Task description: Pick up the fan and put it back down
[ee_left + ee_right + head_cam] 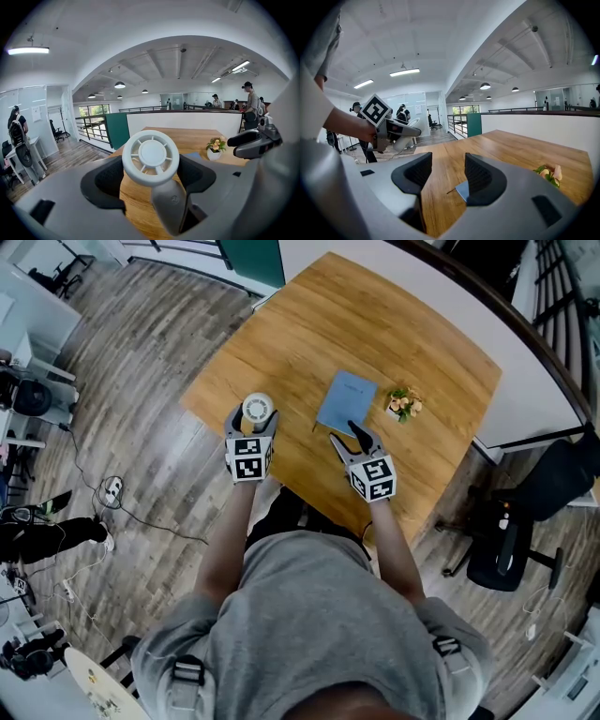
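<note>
Left gripper point(252, 427) pinches fan point(151, 157), centre frame, over table point(309, 324). Right gripper point(447, 176) jaws spread, empty.

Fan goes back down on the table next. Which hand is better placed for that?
Left. The left gripper has the fan clamped between its jaws, over the table near its front edge. The right gripper is open and empty, near the blue notebook.

no legible text, no readable labels
</note>
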### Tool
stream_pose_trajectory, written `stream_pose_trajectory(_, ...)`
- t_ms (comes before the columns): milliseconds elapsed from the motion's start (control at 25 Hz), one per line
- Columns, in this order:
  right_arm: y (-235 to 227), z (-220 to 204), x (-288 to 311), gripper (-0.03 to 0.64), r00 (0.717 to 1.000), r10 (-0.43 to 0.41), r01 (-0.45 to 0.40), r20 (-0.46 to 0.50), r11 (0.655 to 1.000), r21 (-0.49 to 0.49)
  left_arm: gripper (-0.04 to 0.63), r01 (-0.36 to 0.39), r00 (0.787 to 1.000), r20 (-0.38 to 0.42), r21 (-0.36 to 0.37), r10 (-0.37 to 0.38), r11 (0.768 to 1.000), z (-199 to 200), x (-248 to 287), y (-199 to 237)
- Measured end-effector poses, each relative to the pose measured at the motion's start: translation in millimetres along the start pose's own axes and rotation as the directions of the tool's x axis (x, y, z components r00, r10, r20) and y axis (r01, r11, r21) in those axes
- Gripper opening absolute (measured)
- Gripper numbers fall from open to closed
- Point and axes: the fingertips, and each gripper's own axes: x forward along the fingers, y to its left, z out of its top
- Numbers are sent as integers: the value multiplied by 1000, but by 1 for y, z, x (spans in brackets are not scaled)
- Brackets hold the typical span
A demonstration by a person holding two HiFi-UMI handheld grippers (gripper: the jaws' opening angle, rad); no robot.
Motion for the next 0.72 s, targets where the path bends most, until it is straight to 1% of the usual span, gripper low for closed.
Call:
stream_pose_trajectory(240, -5, -3, -5, 224, 1000, -4, 4, 7, 1000, 4, 371, -7, 1000, 13, 8, 7, 1000, 3, -1, -6)
stream_pose_trajectory(720, 4, -13, -2, 224, 999, 31, -31, -7, 999, 12, 371, -37, 999, -4, -5, 37, 999, -7, -12, -2)
